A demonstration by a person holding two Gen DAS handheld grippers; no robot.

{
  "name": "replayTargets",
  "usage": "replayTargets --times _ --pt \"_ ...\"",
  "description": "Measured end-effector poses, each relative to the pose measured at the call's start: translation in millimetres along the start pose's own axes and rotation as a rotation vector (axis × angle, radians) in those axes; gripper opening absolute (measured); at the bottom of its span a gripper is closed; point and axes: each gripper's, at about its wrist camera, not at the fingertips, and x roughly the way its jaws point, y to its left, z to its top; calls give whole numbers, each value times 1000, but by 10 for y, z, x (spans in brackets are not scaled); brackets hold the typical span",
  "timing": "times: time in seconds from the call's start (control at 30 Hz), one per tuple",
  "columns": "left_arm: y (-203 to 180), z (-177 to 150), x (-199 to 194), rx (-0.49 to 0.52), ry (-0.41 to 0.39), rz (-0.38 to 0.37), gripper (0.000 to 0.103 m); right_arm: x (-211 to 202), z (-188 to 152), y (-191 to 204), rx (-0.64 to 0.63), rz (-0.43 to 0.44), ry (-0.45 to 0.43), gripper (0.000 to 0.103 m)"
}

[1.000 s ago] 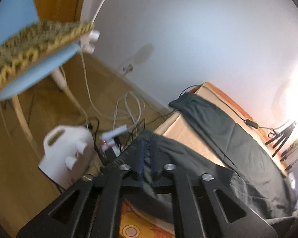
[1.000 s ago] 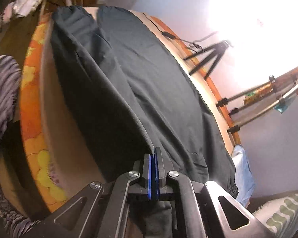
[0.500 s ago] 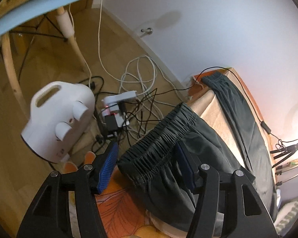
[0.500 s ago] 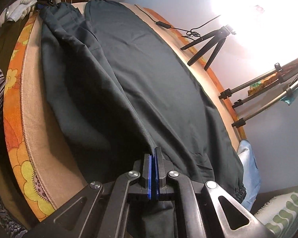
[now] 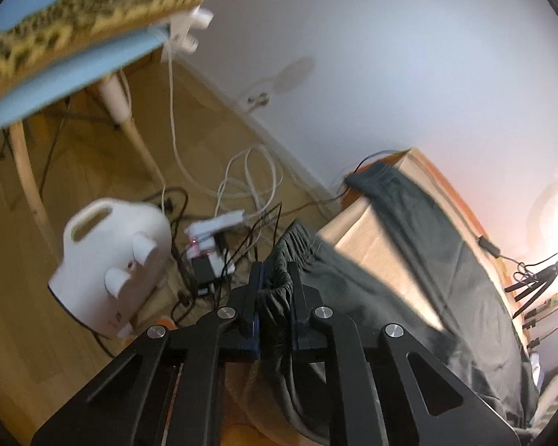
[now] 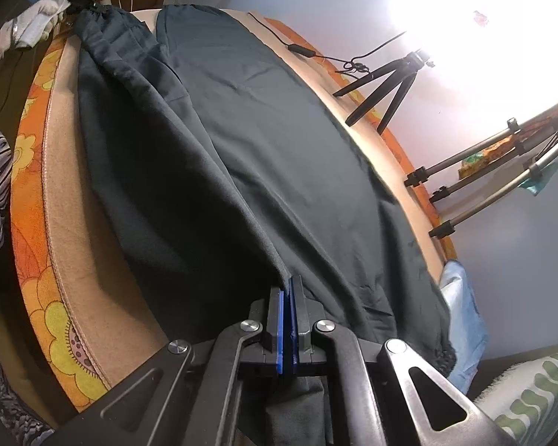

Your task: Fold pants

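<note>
Dark grey pants [image 6: 264, 156] lie spread along a tan surface [image 6: 78, 245] with an orange flowered border. My left gripper [image 5: 275, 275] is shut on the gathered elastic waistband [image 5: 292, 245] at the surface's near end, bunching it between the jaws. My right gripper [image 6: 288, 290] is shut on a raised fold of the pants' fabric near the leg end; a ridge of cloth runs from its jaws toward the waistband [image 6: 104, 18]. The cuffs [image 6: 442, 353] hang at the far right edge.
A white jug-shaped appliance [image 5: 111, 260], a power strip [image 5: 212, 230] and tangled cables lie on the wooden floor. A blue chair [image 5: 67, 63] with a patterned cushion stands above. Tripods [image 6: 387, 85] and metal poles [image 6: 502, 171] stand along the far edge.
My left gripper, open around the waistband half a second ago, has shut on it. My right gripper keeps its hold and has lifted the fold slightly.
</note>
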Motion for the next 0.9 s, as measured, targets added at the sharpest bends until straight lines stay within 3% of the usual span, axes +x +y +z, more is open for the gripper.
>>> replayTargets --times 0.23,0.4,0.5,0.63,0.9 --pt "-146 214 -236 0 -60 -48 8 -148 35 -130 33 -58 -44 0" --pt "-275 339 -227 9 -69 -38 8 -189 102 -318 45 -132 -64 0" --pt "-388 475 -122 -19 -50 -39 8 -159 203 -517 60 -170 -75 0" --pt "-723 677 100 22 -28 8 8 1 371 -766 66 -200 -83 0" --pt "-1301 883 707 89 19 80 8 660 619 -1170 55 -212 -27 0"
